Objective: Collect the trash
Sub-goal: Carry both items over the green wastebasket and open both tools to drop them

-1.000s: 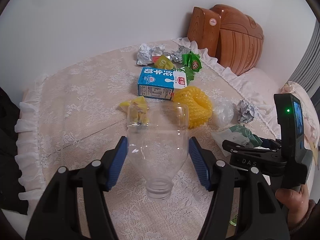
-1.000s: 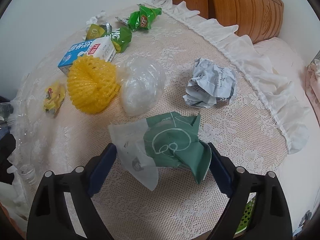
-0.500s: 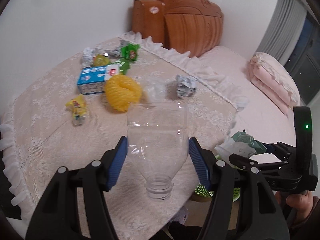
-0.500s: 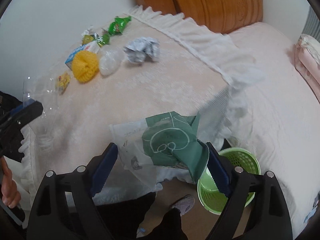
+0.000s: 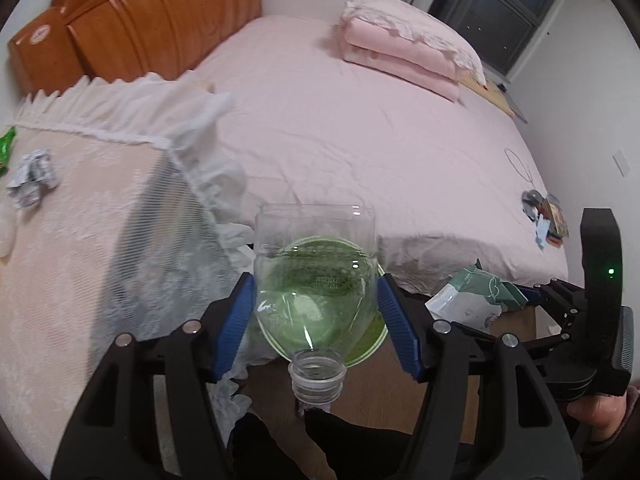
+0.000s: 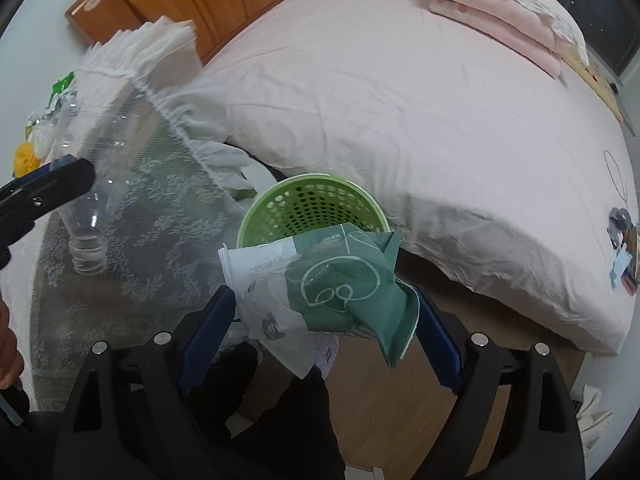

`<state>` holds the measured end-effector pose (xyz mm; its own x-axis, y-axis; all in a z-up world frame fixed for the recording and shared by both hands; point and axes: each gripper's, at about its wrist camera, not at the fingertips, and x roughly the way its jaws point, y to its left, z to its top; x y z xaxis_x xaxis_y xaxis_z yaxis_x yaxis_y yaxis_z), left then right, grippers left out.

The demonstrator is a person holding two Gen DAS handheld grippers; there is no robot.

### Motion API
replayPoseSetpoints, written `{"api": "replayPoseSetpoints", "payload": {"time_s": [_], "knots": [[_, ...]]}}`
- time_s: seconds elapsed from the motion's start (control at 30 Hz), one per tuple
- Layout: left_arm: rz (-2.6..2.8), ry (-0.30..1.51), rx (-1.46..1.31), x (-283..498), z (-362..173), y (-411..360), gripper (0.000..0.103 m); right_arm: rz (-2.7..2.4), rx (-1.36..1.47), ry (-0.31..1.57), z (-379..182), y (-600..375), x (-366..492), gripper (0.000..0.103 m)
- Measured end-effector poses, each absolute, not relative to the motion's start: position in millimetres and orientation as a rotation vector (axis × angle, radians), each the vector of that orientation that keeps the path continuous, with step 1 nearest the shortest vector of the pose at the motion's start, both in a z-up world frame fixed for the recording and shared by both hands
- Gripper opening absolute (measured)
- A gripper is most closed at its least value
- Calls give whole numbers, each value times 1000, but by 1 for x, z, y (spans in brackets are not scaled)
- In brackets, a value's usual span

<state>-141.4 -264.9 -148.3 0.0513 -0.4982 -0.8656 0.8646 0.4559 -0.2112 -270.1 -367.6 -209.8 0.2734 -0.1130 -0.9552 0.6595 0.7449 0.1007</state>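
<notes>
My left gripper (image 5: 316, 312) is shut on a clear plastic bottle (image 5: 316, 280), neck toward the camera, held above a green perforated waste basket (image 6: 312, 208) that shows through the bottle. My right gripper (image 6: 320, 312) is shut on a crumpled green and white wrapper (image 6: 320, 280), held just in front of the basket's rim. The right gripper with its wrapper (image 5: 476, 296) shows at the right of the left wrist view. The bottle (image 6: 88, 184) shows at the left of the right wrist view.
The lace-covered table (image 5: 80, 240) stands at the left with a crumpled paper ball (image 5: 32, 176) and other trash on it. A pink bed (image 5: 360, 120) with a folded quilt (image 5: 408, 52) lies behind the basket. Wooden floor (image 6: 380, 392) is below.
Both grippers have swung right, away from the table, with the bottle and the wrapper still held. The green basket is now directly in front of both.
</notes>
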Motion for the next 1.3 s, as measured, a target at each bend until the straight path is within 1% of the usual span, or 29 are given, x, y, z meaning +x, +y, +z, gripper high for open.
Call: {"api": "replayPoseSetpoints", "payload": {"time_s": [0.13, 0.2, 0.23, 0.27, 0.3, 0.4, 0.53, 0.63, 0.87, 1.1, 1.3], "knots": [[-1088, 1126, 474, -164, -169, -300, 63, -576, 554, 1186, -214, -381, -290, 88], [-1061, 1133, 482, -168, -171, -305, 79, -576, 560, 1182, -217, -387, -294, 88], [-1045, 1127, 475, -170, -169, -305, 82, -575, 561, 1181, -218, -390, -296, 88], [-1038, 1118, 467, -170, -166, -303, 87, -575, 561, 1182, -219, -392, -297, 88], [-1031, 1108, 460, -168, -164, -299, 91, -573, 562, 1181, -220, -393, -297, 88], [-992, 1076, 447, -162, -148, -286, 94, -559, 564, 1180, -223, -395, -295, 88], [-925, 1017, 437, -156, -124, -263, 95, -524, 558, 1178, -230, -393, -284, 90], [-876, 979, 420, -152, -106, -239, 95, -488, 552, 1195, -236, -386, -269, 101], [-777, 960, 358, -137, -83, -187, 95, -420, 561, 1220, -244, -367, -241, 101], [-713, 990, 315, -123, -86, -158, 95, -384, 507, 1247, -241, -351, -228, 101], [-680, 994, 283, -111, -86, -144, 95, -365, 482, 1232, -230, -345, -215, 101]]}}
